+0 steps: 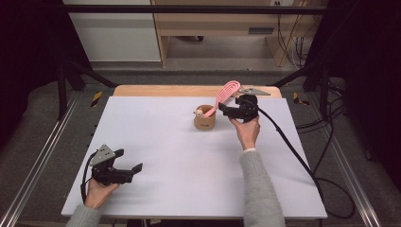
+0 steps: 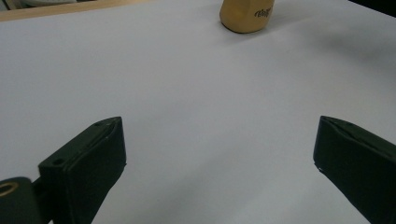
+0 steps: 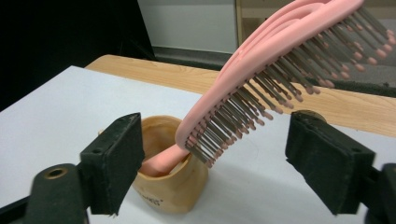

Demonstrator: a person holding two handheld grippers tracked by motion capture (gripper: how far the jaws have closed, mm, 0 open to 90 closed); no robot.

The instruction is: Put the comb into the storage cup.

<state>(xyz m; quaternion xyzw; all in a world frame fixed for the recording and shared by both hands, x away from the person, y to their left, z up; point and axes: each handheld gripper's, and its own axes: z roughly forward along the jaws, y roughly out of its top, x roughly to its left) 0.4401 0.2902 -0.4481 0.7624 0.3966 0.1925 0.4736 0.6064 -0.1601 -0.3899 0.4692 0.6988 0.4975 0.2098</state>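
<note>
A pink hairbrush [image 1: 223, 96] stands handle-down in a small wooden cup [image 1: 204, 119] near the middle back of the white table [image 1: 165, 156]. It leans toward the right. My right gripper [image 1: 226, 108] is open just right of the cup, its jaws on either side of the brush's bristled head [image 3: 261, 93] without touching it. The cup [image 3: 170, 182] sits low between the jaws in the right gripper view. My left gripper [image 1: 130, 161] is open and empty near the table's front left. The cup's base [image 2: 246, 16] shows far ahead in the left gripper view.
A strip of bare wooden tabletop [image 1: 189, 90] runs along the back edge. A grey three-cornered plate [image 1: 253, 90] lies there behind the right gripper. A black cable [image 1: 293, 151] trails from the right gripper off the table's right side.
</note>
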